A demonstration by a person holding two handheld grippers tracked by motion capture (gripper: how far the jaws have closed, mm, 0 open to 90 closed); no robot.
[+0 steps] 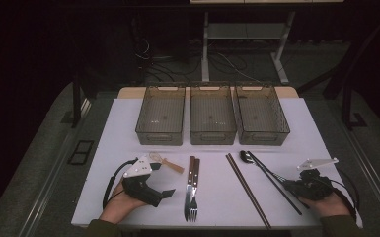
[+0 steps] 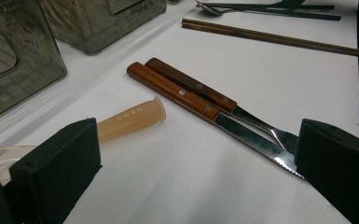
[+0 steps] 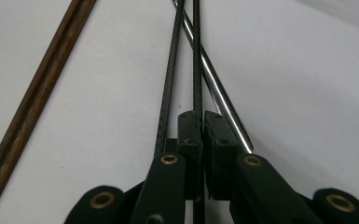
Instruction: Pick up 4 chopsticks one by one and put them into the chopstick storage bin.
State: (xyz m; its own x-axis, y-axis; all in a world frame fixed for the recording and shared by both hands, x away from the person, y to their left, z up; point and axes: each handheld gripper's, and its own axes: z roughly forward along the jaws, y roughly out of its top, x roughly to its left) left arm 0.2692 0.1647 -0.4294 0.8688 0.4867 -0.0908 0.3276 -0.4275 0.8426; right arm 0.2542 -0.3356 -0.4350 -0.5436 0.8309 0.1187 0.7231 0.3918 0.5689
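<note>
My right gripper (image 1: 290,184) (image 3: 199,135) is shut on one black chopstick (image 3: 196,65) near its end. The second black chopstick (image 3: 169,79) passes just left of the jaws, and a metal spoon's handle (image 3: 217,91) lies on their right. The black pair and the spoon (image 1: 247,157) run up and left from the gripper. My left gripper (image 1: 164,194) (image 2: 198,179) rests low on the table, wide open and holding nothing. Ahead of it lie a wooden-handled knife (image 2: 177,91) and fork (image 2: 193,86), and a beige-handled utensil (image 2: 130,119) with a clear head.
Three translucent grey bins (image 1: 161,134) (image 1: 212,136) (image 1: 265,135) stand in a row at the back of the white table (image 1: 306,128). A pair of brown chopsticks (image 1: 248,190) lies diagonally between the fork and the black pair. The table's front edge is near both hands.
</note>
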